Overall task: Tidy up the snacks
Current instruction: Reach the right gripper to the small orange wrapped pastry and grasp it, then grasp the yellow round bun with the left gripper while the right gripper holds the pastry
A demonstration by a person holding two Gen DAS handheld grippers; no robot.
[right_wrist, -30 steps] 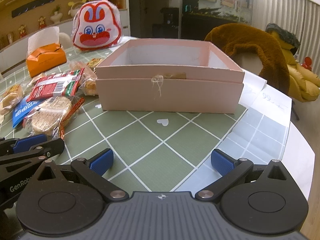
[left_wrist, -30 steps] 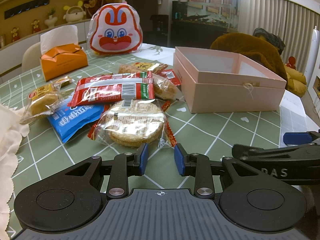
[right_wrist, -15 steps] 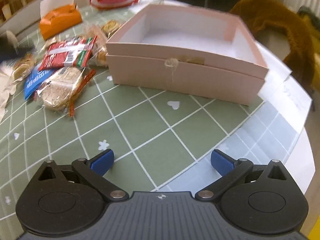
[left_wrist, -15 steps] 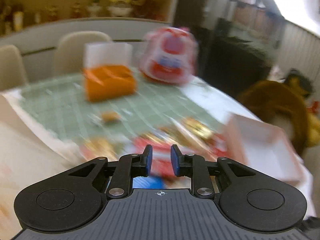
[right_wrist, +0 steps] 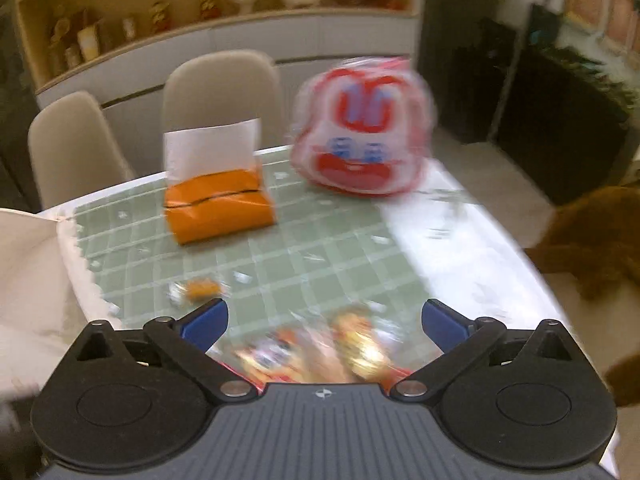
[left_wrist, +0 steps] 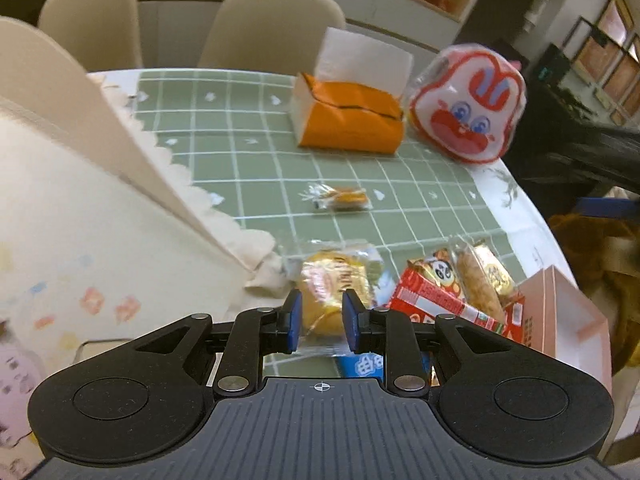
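Observation:
My left gripper (left_wrist: 319, 319) hangs above the snack pile, its jaws a narrow gap apart and empty, over a yellow wrapped cake (left_wrist: 334, 285). To its right lie a red snack pack (left_wrist: 440, 300), a golden wrapped biscuit (left_wrist: 482, 280) and a blue packet (left_wrist: 366, 366). A corner of the pink box (left_wrist: 560, 312) shows at the right. A small orange candy (left_wrist: 342, 197) lies alone further off. My right gripper (right_wrist: 324, 320) is wide open and empty above blurred snacks (right_wrist: 312, 350); the candy (right_wrist: 200, 289) also shows there.
An orange tissue box (left_wrist: 352, 120) and a rabbit-face snack bag (left_wrist: 468, 108) stand at the table's far side; both also show in the right wrist view, tissue box (right_wrist: 220, 204) and bag (right_wrist: 362, 148). A cream cloth (left_wrist: 80, 216) covers the left. Beige chairs (left_wrist: 272, 20) stand behind.
Both grippers rose and swung left over the snack pile, away from the pink box. The left jaws narrowed from a second ago. The right jaws stayed wide open.

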